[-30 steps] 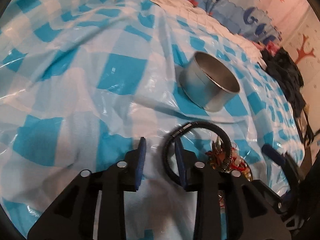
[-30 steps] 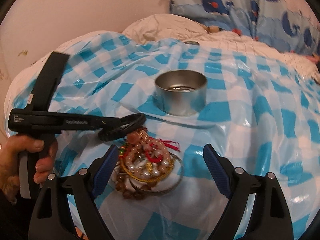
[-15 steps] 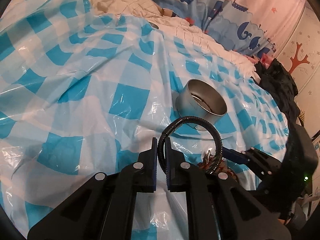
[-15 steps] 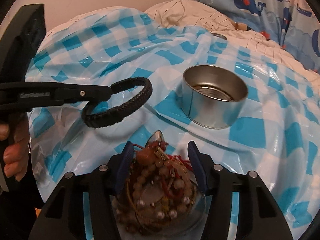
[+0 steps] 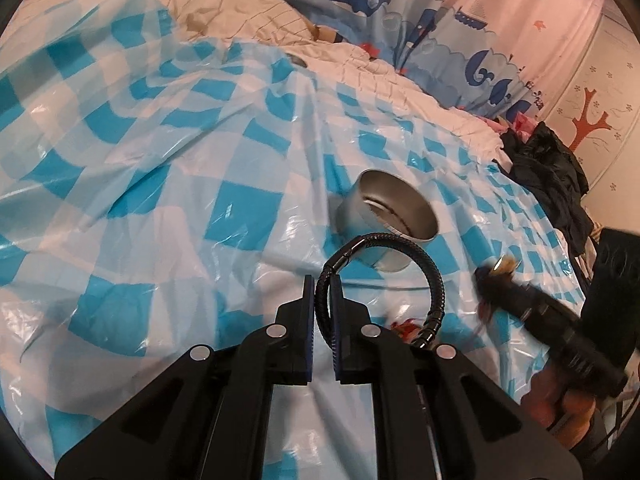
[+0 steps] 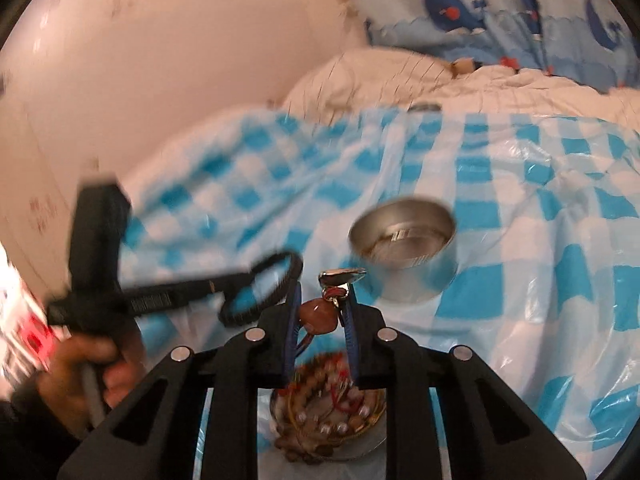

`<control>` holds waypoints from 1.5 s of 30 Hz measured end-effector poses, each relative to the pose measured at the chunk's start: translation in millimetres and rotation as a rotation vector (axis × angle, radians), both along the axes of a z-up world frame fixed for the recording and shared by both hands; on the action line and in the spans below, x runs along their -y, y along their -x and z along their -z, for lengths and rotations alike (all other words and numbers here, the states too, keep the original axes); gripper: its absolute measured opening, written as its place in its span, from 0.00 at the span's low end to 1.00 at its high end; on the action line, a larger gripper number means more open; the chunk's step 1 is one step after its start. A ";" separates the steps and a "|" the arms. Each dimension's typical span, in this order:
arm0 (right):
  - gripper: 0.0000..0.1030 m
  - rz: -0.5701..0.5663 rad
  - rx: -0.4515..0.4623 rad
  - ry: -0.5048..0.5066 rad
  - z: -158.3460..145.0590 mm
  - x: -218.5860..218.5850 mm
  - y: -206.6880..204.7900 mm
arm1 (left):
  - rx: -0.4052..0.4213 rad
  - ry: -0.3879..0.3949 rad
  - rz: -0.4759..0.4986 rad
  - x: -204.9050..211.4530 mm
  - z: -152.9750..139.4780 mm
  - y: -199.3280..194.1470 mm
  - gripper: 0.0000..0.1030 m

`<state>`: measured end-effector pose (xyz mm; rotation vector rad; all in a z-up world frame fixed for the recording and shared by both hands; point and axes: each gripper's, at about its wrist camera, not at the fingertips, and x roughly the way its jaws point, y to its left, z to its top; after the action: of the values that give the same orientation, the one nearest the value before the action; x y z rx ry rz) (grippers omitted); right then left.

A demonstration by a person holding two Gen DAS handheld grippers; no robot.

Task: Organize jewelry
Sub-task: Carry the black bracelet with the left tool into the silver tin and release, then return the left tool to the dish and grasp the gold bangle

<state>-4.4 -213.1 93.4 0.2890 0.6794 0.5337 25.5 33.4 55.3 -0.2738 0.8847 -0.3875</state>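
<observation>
1. The left gripper (image 5: 320, 300) is clamped on the black braided bracelet (image 5: 434, 276), its blue pads pinching the band near the metal clasp. A second ago the jaws stood apart with the band lying loose between them on the cloth; half a second ago they had already shut on it.
2. The bracelet now hangs in the air in front of the silver tin (image 5: 390, 216), its loop crossing the tin's near wall in the left wrist view. It has risen since the earlier frames, when it lay near the tin on the checked plastic sheet (image 5: 132, 184).
3. The right gripper (image 6: 322, 312) is closed on a brown bead (image 6: 318, 316) of a strung piece, with a silver charm (image 6: 340, 276) sticking up just past the fingertips. A second ago its jaws were wide apart over the heap; half a second ago they were narrowing around it.
4. The held bead and charm sit just on the near side of the tin (image 6: 404, 248), lifted off the jewelry pile (image 6: 328, 412), which lies below the right gripper, nearer the camera than the tin.
5. The tin stands upright on the sheet, seemingly where it was in the earlier frames.
6. The right wrist view is blurred.
</observation>
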 end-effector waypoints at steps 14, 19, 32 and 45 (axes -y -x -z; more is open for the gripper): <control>0.20 0.190 0.059 -0.041 -24.0 45.5 -46.2 | 0.090 -0.111 0.074 77.0 -32.1 -66.0 0.06; 0.20 0.193 0.072 0.025 -20.8 32.7 -69.6 | 0.022 -0.141 0.114 97.0 -10.0 -99.9 0.08; 0.61 0.183 -0.016 0.129 -3.8 14.0 -83.6 | -0.027 -0.087 0.050 43.9 -11.0 -59.3 0.15; 0.78 0.351 -0.195 -0.042 27.2 84.7 -23.8 | -0.128 -0.057 0.288 68.3 30.3 1.0 0.34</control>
<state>19.5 -297.8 66.2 0.4938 0.7865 0.1854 24.5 -34.8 25.0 -0.1185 1.0634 -0.6151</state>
